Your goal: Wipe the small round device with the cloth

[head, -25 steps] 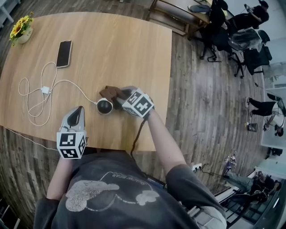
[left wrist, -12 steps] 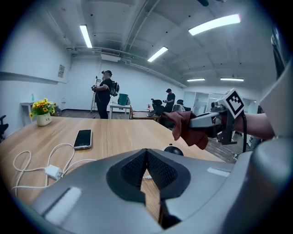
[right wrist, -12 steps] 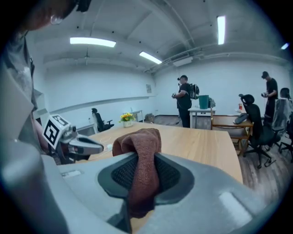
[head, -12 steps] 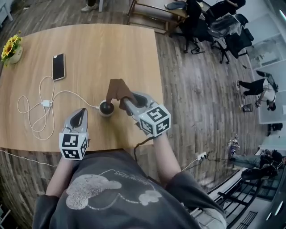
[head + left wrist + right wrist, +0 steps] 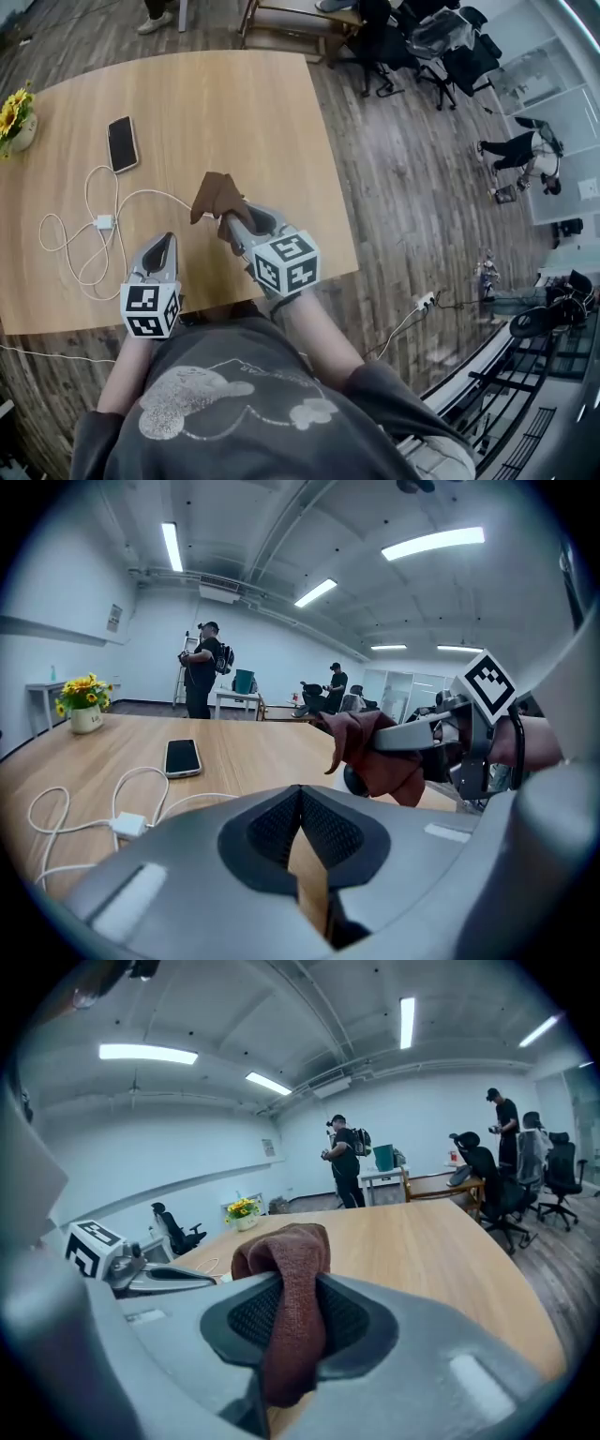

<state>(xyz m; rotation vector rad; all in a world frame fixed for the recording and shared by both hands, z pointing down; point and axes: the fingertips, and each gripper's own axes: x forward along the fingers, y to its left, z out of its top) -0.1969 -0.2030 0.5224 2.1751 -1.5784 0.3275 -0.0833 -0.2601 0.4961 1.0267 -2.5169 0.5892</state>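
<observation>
As right gripper [image 5: 228, 225] pinches only a fold of cloth [image 5: 216, 194], left gripper [image 5: 165, 241] closed empty, rubbing the device [image 5: 353, 781] may pull it free.

I find no word or number here that I can read. The white cube [image 5: 150, 309] on my left gripper [image 5: 161, 246] and the second white cube [image 5: 286, 263] on my right gripper [image 5: 228, 223] carry only black-and-white square marker patterns, no letters. The pale print [image 5: 220, 398] on my dark grey T-shirt has a curved line of what looks like lettering, too blurred to make out. A small white placard [image 5: 114, 618] on the far wall is likewise too small to read.
</observation>
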